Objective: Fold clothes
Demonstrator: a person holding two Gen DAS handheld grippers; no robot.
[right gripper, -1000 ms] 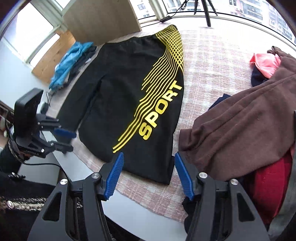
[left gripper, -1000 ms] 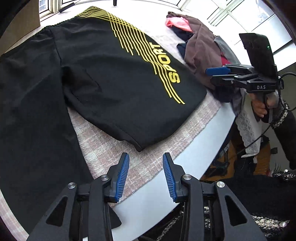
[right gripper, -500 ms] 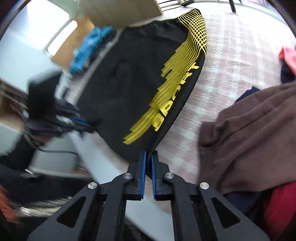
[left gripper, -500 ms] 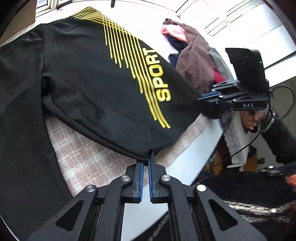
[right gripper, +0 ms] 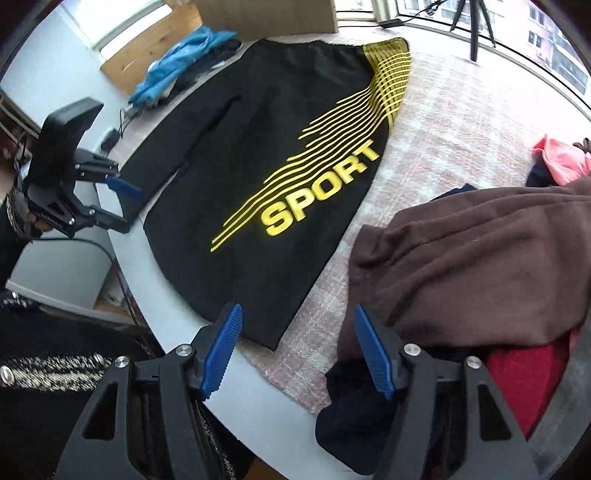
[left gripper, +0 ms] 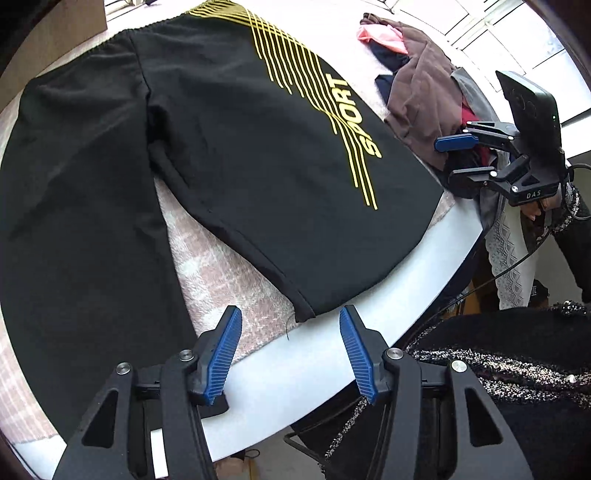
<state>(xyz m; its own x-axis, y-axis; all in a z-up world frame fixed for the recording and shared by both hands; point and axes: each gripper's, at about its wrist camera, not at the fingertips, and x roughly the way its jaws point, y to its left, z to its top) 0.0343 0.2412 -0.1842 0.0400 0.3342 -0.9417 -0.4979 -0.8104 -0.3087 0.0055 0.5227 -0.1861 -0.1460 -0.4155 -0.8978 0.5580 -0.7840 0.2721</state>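
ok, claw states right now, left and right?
Left claw: open, holding nothing, at the black shorts hem.
Right claw: open, holding nothing.

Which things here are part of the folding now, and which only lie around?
Part of the job:
black shorts with yellow SPORT print, spread flat
left gripper, open
right gripper, open

Lying about:
brown garment
pink garment
red garment
blue clothes at the far side
tripod
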